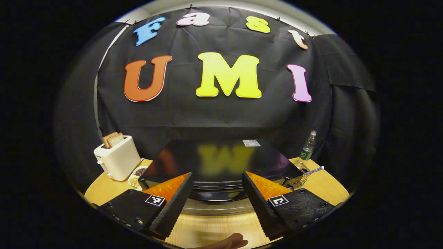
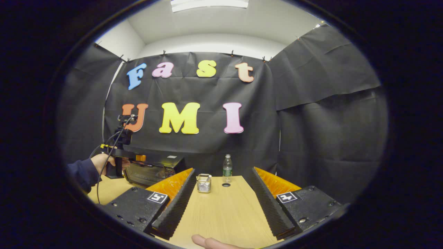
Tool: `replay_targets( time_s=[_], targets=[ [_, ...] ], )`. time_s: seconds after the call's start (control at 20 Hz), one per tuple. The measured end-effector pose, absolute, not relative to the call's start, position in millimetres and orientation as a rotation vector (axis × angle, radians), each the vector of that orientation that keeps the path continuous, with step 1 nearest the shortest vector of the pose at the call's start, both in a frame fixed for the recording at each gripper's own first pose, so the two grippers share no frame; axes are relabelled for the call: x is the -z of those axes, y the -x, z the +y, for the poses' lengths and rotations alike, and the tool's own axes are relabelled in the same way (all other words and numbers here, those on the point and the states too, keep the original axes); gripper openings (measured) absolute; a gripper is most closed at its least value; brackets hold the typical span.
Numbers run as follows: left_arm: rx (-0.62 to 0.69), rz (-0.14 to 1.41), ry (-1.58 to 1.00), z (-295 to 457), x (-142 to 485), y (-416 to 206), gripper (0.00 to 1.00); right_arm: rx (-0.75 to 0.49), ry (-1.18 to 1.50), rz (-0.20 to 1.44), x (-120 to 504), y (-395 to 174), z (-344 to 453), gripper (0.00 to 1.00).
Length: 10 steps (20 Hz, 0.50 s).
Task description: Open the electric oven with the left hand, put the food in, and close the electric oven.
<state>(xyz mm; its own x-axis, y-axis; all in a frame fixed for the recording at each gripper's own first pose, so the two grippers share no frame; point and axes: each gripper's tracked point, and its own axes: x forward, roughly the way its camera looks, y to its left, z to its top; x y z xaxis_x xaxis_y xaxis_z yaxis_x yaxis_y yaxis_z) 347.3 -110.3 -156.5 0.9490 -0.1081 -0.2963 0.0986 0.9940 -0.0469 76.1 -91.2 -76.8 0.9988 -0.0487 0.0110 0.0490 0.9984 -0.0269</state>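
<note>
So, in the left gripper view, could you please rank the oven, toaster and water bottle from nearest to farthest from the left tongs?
1. Oven: dead ahead, just beyond the left tongs.
2. Toaster: off to the left.
3. Water bottle: back right.

oven (image 1: 221,162) blocks ahead, toaster (image 1: 119,157) left

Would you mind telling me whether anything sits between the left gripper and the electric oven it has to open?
Nothing visible does. In the left gripper view the left gripper has its fingers spread right in front of the oven, with only bare table between. The toaster and bottle stand off to the sides.
</note>
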Motion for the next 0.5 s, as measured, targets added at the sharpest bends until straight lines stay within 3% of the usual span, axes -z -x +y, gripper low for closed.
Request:
replay_targets(
  time_s=[0.5],
  targets=[
    [0.064, 0.403, 0.021, -113, 175, -310, 0.97, 0.047, 0.003, -0.015, 84, -58, -104, 0.99]
  ],
)
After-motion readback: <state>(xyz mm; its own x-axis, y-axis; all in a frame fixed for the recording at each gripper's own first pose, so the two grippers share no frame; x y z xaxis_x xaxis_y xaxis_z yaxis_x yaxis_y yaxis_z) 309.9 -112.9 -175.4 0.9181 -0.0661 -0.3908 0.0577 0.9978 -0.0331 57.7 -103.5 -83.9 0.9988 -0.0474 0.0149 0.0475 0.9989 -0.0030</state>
